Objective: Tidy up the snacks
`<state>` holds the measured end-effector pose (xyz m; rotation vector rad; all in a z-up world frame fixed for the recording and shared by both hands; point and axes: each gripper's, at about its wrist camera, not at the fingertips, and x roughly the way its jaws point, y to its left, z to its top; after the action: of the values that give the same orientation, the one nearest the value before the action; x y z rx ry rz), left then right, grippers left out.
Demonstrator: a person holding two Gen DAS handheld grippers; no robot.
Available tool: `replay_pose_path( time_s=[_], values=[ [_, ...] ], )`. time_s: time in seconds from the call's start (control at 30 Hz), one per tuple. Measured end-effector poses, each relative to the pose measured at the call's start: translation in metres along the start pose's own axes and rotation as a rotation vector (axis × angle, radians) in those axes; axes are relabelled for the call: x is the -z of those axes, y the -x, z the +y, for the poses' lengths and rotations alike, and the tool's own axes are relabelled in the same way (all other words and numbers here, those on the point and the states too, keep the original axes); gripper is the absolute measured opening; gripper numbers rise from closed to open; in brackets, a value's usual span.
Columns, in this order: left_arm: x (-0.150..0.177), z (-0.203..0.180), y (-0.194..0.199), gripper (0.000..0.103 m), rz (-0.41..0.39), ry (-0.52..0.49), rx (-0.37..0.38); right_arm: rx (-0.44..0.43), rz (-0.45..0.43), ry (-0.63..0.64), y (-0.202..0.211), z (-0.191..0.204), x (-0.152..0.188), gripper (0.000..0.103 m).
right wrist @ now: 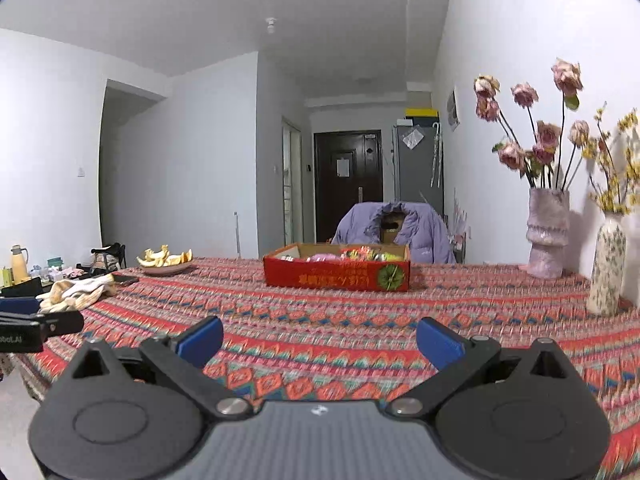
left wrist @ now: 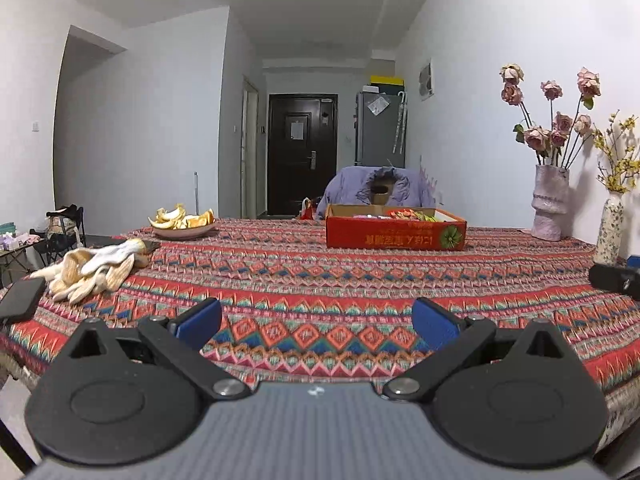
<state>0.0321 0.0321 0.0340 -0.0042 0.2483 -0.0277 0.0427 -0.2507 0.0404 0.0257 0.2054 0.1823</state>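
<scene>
Tongs of both hands hover level above the near edge of the bench, both spread wide and empty: left tongs, right tongs. The red snack box stands well ahead of them, near the far edge, holding colourful packets

Table covered by a woven cloth, matt, patterned in red zigzag bands. Red box at centre looks like printed cardboard, slightly glossy. Gloves at left: soft knitted fabric. Left gripper and right gripper: matt black plastic arms, blue textured pads, bright metal pivot screws. Pink vase at right appears rough, ceramic-like.
</scene>
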Motion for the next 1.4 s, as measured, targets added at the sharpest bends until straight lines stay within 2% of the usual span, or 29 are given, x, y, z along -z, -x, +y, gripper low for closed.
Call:
replay_pose_path(
  time_s=[0.27, 0.63, 1.4],
  values=[
    [0.005, -0.001, 0.011, 0.103, -0.001, -0.002, 0.013, -0.031, 0.009, -0.032, 0.011, 0.018, 0.027, 0.103],
    [0.008, -0.004, 0.013, 0.103, -0.004, -0.032, 0.024, 0.018, -0.016, 0.026, 0.023, 0.025, 0.020, 0.103],
    [0.007, -0.003, 0.016, 0.103, -0.012, -0.048, 0.026, 0.024, -0.002, 0.008, 0.021, 0.021, 0.020, 0.103]
  ],
)
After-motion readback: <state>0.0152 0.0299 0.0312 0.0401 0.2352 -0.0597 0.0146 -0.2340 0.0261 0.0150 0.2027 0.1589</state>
